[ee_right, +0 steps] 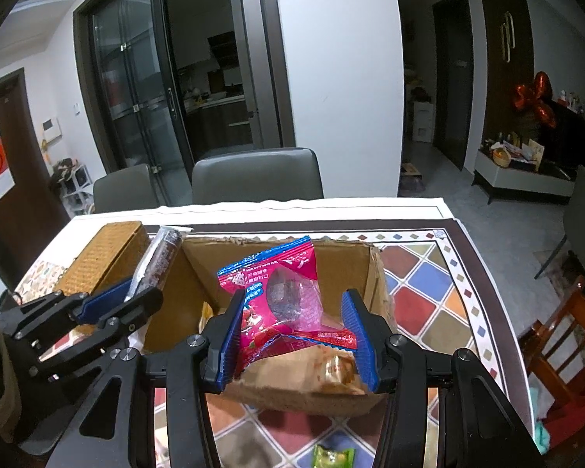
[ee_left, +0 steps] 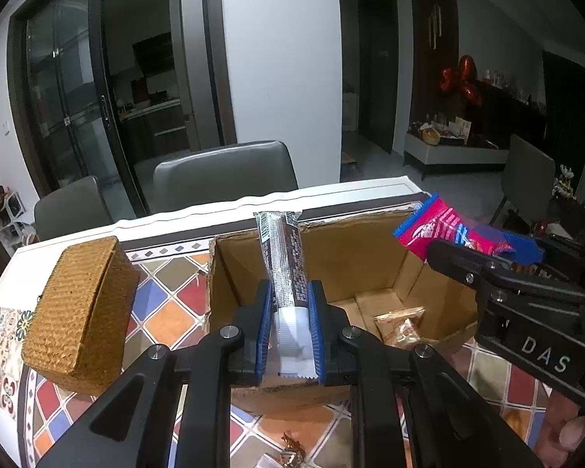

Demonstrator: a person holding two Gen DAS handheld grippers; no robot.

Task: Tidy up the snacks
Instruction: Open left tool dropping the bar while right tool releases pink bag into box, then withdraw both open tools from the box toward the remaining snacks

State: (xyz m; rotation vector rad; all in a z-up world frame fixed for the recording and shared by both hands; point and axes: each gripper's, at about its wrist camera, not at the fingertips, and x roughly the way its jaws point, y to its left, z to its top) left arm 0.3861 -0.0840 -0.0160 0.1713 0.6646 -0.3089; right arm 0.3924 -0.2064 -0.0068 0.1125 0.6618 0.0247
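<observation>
My left gripper [ee_left: 290, 304] is shut on a long silver-and-dark snack bar [ee_left: 282, 261], which points up and forward over the open cardboard box [ee_left: 347, 249]. My right gripper [ee_right: 292, 312] is shut on a pink-and-blue snack packet [ee_right: 280, 292], held above the same cardboard box [ee_right: 347, 265]. From the left wrist view the right gripper [ee_left: 483, 261] shows at the right with the pink packet [ee_left: 440, 230] over the box's right side. From the right wrist view the left gripper [ee_right: 115, 300] shows at the left with the bar [ee_right: 160, 261]. A brown wrapped snack [ee_left: 401, 325] lies inside the box.
A woven lidded basket [ee_left: 82, 312] stands left of the box on the tiled-pattern tablecloth [ee_left: 167, 304]. Loose sweets lie near the table's front edge: a brown one [ee_left: 292, 448] and a green one [ee_right: 333, 458]. Grey chairs [ee_left: 226, 171] stand behind the table, a wooden chair [ee_right: 573, 347] at right.
</observation>
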